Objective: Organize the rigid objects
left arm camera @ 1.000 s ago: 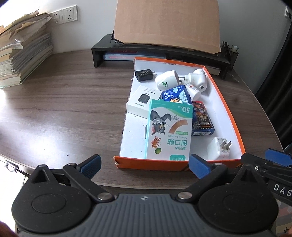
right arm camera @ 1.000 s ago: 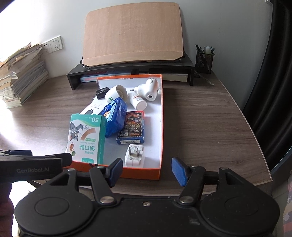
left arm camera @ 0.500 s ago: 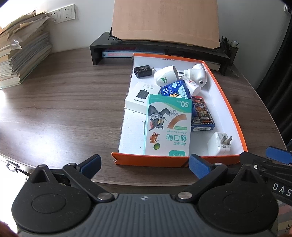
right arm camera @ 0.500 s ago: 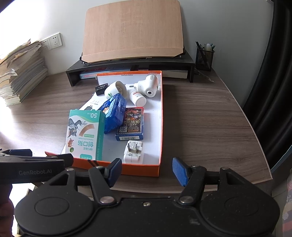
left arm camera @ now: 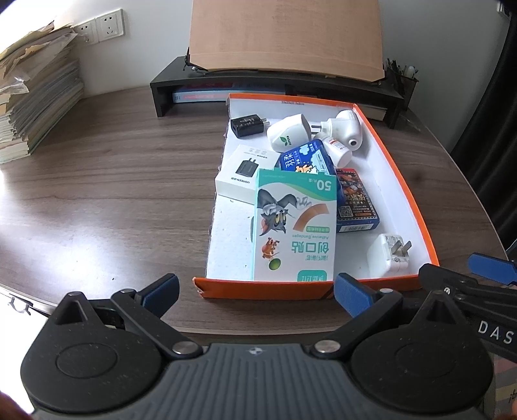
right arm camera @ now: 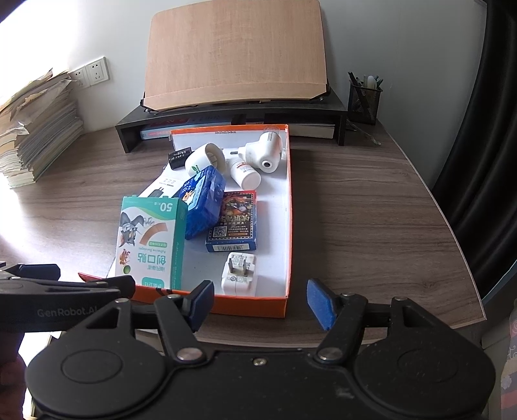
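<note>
Desk: dark wood-grain top carrying everything listed.
Paper stack: tall pile of papers and booklets at the desk's far left edge, under the wall sockets.
Monitor riser: black shelf along the desk's far edge, books under it, a brown board leaning on top; a mesh pen holder at its right end.
Tray: shallow orange box with a white floor, near the desk's front edge, just beyond both claws; its near rim is bent at the left corner.
Bandage box: white and teal carton with a cartoon cat, at the tray's near rim, the tallest item and screening what lies behind it.
Blue packet: leans just behind the bandage box, touching it.
Card box: dark, with a blue edge, flat beside the bandage box.
White charger: prongs up, near right corner of the tray.
Charger carton: white, overhanging the tray's left side.
Black adapter: far left corner of the tray.
White plug-ins: two rounded units and a small white bottle at the far end.
Left claw: jaws wide apart, nothing between them, hovering at the tray's near rim.
Right claw: jaws have just been opening, now well apart and empty, over the tray's near right corner.
</note>
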A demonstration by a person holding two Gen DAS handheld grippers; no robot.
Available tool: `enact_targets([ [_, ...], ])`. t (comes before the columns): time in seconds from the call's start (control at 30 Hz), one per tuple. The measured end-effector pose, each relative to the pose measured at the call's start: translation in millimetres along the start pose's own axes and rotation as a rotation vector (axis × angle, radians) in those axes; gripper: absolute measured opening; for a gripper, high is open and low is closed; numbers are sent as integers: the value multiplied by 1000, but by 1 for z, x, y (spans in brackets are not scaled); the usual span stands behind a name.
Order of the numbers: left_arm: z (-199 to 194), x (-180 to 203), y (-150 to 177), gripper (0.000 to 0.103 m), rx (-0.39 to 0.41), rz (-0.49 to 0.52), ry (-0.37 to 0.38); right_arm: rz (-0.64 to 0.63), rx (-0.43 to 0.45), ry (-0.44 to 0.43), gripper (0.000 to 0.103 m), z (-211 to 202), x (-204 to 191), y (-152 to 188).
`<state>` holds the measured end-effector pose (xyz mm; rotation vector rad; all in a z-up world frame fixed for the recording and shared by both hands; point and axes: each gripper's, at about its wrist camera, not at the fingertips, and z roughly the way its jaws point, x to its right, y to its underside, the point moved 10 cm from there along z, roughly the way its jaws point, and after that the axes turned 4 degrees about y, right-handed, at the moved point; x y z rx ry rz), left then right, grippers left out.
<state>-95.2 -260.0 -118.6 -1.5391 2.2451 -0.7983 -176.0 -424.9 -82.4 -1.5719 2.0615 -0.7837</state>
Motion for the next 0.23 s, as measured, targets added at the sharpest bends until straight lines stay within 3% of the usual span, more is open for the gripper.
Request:
enact_targets([
  [0.23, 3, 3, -4, 103, 7, 22, 2, 0, -5, -1, 77, 4, -1, -3],
])
